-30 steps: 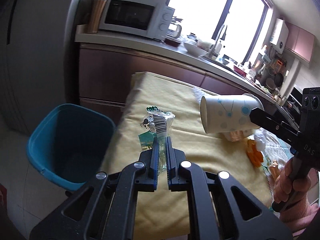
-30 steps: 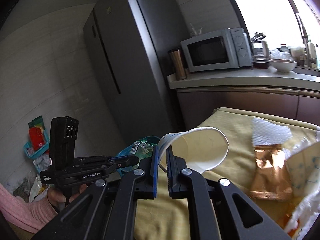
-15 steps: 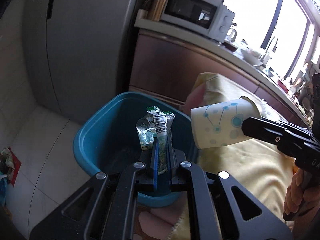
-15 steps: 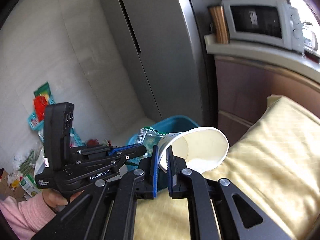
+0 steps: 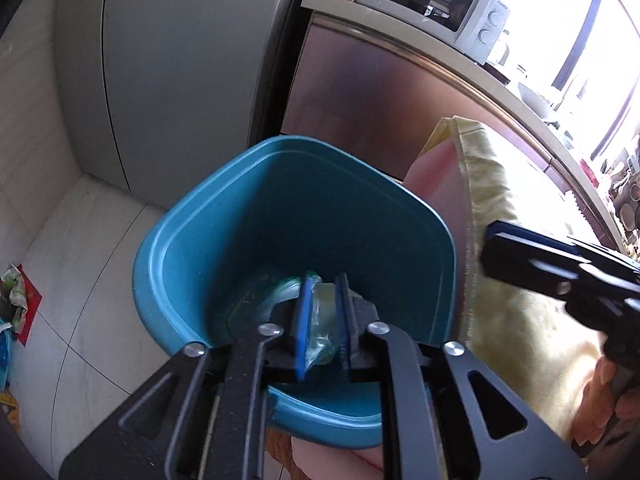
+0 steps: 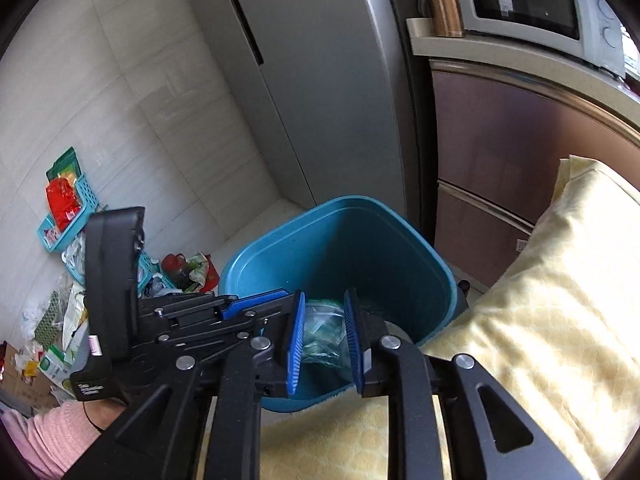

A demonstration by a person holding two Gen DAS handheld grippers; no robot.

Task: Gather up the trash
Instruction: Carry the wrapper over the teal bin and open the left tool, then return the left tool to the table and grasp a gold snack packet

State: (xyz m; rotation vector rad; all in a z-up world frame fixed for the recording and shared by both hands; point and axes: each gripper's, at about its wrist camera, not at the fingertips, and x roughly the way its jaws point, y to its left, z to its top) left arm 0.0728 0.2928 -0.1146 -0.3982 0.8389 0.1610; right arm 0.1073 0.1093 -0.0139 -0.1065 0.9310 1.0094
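Left wrist view: the left claw (image 5: 322, 320) is hanging open over the blue bin (image 5: 400, 200), holding nothing. Shiny trash (image 5: 280, 288) is lying at the bottom (hard to tell which piece).

Right wrist view: the right claw (image 6: 325, 330) is also gaping open and empty. Only here is the floor litter (image 6: 60, 312) showing. The bin (image 6: 280, 240) is sitting tight against the yellow cloth (image 6: 560, 300), so a bump could be tipping it.
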